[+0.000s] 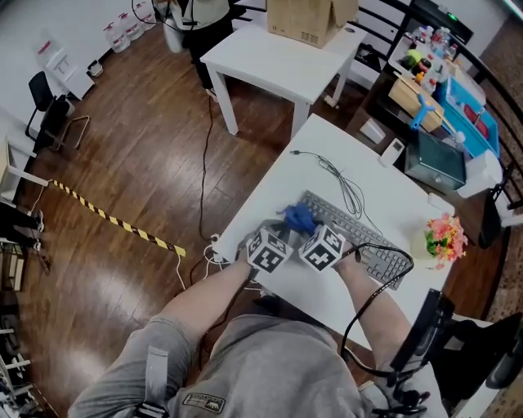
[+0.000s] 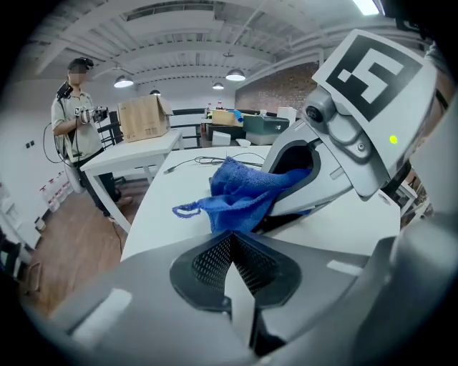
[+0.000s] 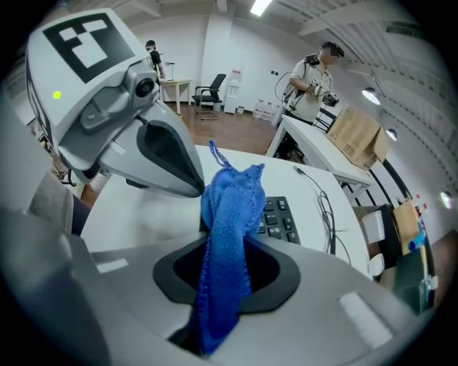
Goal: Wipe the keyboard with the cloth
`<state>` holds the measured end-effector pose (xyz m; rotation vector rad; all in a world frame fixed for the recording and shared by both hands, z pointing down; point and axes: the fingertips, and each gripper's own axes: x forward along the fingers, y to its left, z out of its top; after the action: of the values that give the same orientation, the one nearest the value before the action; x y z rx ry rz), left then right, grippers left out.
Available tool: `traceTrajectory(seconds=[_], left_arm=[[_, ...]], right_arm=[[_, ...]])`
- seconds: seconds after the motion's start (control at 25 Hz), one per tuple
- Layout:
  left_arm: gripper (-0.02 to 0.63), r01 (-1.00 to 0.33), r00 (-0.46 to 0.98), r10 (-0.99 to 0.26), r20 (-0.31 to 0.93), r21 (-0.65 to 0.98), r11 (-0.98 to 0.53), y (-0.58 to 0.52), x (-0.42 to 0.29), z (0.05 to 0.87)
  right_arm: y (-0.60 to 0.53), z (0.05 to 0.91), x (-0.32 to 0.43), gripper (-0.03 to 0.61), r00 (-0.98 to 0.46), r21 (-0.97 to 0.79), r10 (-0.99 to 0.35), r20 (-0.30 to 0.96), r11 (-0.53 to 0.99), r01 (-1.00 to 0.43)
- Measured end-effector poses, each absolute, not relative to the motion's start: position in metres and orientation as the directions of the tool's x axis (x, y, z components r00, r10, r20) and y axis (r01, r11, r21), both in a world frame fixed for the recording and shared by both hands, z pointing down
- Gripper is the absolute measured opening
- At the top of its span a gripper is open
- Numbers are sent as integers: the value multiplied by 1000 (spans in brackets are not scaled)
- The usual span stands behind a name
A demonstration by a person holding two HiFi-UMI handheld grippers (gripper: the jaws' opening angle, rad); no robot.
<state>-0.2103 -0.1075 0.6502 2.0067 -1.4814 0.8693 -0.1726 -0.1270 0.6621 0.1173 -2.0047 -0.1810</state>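
Right claw (image 3: 227, 300) pinches the blue cloth (image 3: 230, 207) at the left end of the keyboard (image 3: 280, 216), which lies toward the surface's (image 1: 327, 147) near edge; left claw (image 2: 240, 282) is pressed together, empty. I'd press the cloth flat and sweep lightly along the key rows, avoiding the cable (image 1: 347, 188).

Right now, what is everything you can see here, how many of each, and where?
white rectangular tables: 2, white, one near, one far
blue terry cloth: 1, blue, clamped in right gripper, by keyboard's left end
flat grey keyboard: 1, grey, on near table
thin black cable: 1, black, beyond keyboard
pink flower bunch: 1, pink, near table's right edge
brown cardboard box: 1, brown, on far table
black office chair: 1, black, floor, left
bystander: 1, pale top, beside far table
left gripper: 1, grey, shut, empty
right gripper: 1, grey, shut on cloth
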Motion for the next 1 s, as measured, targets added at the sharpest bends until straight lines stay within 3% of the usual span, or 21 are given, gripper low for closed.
traceTrajectory(seconds=[0.56, 1.0], left_arm=[[-6, -954, 204, -639, 742, 6, -298, -82, -198, 647], [-6, -865, 368, -602, 709, 22, -502, -88, -133, 629]], right_arm=[[-94, 667, -170, 86, -438, 158, -141, 888, 987, 1], [-90, 647, -101, 85, -386, 178, -251, 888, 960, -214]])
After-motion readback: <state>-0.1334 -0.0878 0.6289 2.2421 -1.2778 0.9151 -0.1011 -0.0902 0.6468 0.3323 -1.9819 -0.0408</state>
